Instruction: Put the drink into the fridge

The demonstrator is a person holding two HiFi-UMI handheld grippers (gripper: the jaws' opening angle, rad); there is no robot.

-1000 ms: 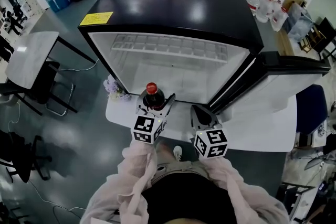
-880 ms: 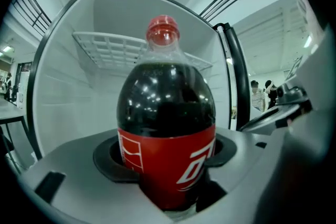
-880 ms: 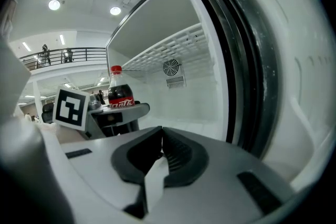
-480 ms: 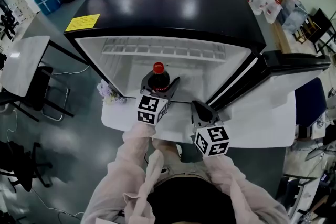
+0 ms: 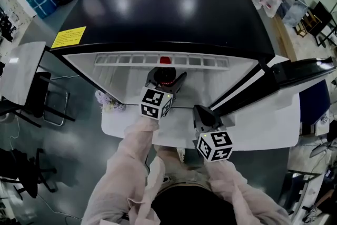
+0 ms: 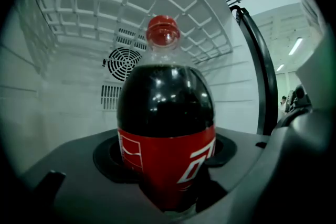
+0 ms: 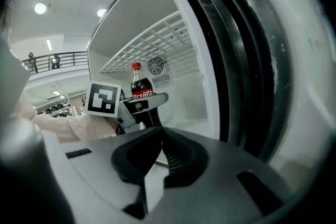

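A cola bottle with a red cap and red label stands upright between the jaws of my left gripper, which is shut on its body. In the head view it is inside the open black-topped fridge, its cap just under the top front edge. In the left gripper view the bottle fills the middle, with the white back wall behind it. My right gripper is shut and empty, low beside the open fridge door. The right gripper view shows its jaws meeting, and the bottle further in.
A white wire shelf runs overhead inside the fridge, and a round fan vent sits on the back wall. The door's black seal is close on my right. A white table lies below, a small grey table at left.
My left gripper has carried the bottle forward from the fridge's front edge into the cavity. The right gripper has stayed almost where it was by the door.
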